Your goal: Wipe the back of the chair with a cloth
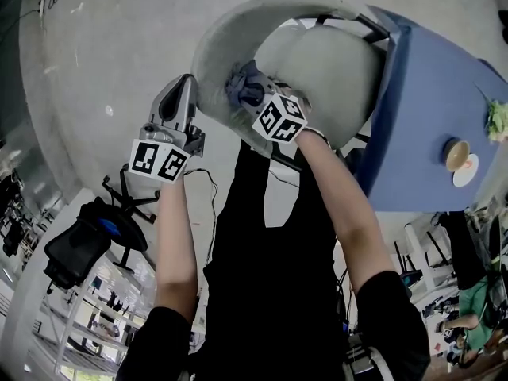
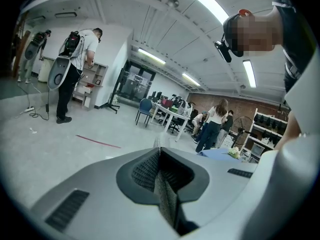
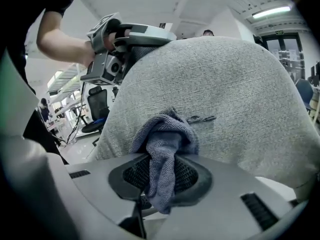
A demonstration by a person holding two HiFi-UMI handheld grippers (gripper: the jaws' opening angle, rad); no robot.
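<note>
The grey fabric chair back (image 3: 225, 94) fills the right gripper view; from the head view it is a curved grey shell (image 1: 214, 46) just ahead of me. My right gripper (image 3: 160, 169) is shut on a blue-grey cloth (image 3: 165, 134), whose bunched end presses against the fabric; the same gripper (image 1: 250, 94) and cloth (image 1: 240, 86) show in the head view. My left gripper (image 1: 184, 86) is at the chair back's left edge, near its top. Its jaws (image 2: 160, 179) are shut with nothing clearly between them. It also appears in the right gripper view (image 3: 115, 39).
A blue table (image 1: 444, 101) stands right of the chair, with a cup (image 1: 456, 153) and a green plant (image 1: 498, 121) on it. A black office chair (image 1: 79, 244) stands at the lower left. People stand across the room (image 2: 75, 69), (image 2: 215, 124).
</note>
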